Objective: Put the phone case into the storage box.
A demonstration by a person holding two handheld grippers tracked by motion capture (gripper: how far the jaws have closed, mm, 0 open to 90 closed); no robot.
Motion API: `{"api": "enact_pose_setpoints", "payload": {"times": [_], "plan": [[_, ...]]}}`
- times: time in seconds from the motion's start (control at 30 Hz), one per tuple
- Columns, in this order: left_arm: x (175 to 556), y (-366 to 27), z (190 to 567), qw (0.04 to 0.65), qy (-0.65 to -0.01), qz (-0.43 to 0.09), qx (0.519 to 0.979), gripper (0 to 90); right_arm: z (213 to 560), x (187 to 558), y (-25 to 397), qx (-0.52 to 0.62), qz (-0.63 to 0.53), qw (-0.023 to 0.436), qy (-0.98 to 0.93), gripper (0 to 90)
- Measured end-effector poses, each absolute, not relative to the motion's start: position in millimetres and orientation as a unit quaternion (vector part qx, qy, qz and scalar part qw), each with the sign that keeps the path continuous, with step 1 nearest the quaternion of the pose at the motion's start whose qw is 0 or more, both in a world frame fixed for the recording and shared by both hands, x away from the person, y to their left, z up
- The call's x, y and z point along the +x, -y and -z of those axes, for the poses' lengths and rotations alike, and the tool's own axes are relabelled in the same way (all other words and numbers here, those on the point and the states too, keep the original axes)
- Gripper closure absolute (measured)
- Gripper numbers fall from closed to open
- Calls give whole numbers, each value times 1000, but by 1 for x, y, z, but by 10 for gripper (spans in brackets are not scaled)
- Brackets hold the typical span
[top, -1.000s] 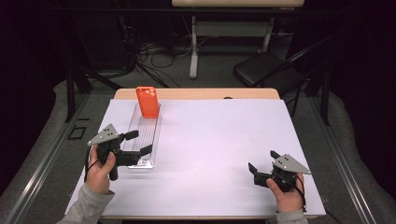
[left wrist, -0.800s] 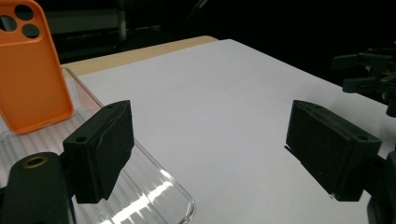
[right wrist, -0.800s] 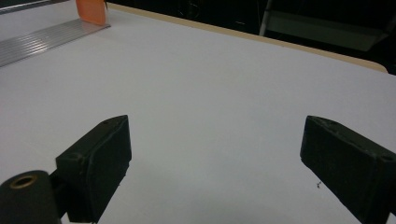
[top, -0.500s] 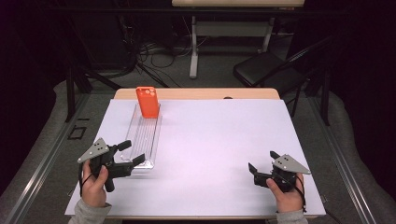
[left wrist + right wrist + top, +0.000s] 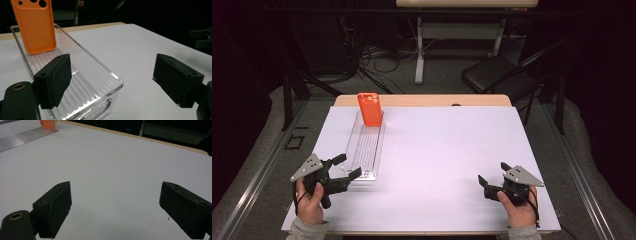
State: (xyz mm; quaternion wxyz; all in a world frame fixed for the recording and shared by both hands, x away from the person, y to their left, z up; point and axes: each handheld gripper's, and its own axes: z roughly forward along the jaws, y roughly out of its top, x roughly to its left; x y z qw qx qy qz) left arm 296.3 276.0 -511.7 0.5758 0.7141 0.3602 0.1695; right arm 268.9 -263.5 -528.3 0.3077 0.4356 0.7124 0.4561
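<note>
high view: white surface point(image 5: 437, 150) w/ a long clear ribbed tray point(image 5: 364, 147) lying lengthwise on its left half; an orange phone case point(image 5: 370, 109) stands upright at the tray's far end, camera cut-outs at top. left gripper point(image 5: 343, 167), held in the person's left hand point(image 5: 309, 202) at the near-left corner, has jaws spread wide, just beside the tray's near end; whether it touches the tray can't be told. left gripper view: left gripper point(image 5: 112, 77) jaws wide apart, nothing between them but the tray's near right corner point(image 5: 117, 83) and bare surface; the case point(image 5: 35, 26) leans vs. the tray's far wall. right gripper point(image 5: 493, 176), in the right hand point(image 5: 519, 210) near the near-right corner, is well apart from the tray, jaws wide. right gripper view: right gripper point(image 5: 115, 207) jaws wide, empty, over bare surface; tray edge point(image 5: 25, 136) & a bit of the case point(image 5: 48, 123) at upper left. a dark folding chair point(image 5: 497, 75) and cables point(image 5: 362, 60) sit on the floor beyond the surface.
</note>
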Motion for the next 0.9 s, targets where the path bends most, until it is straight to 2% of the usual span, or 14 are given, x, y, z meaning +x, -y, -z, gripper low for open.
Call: {"api": "enact_pose_setpoints", "payload": {"times": [0.9], "plan": [[301,-291,527,576,-383,-174,701,156,537,272,265,445,-450,302,-713,104]]}}
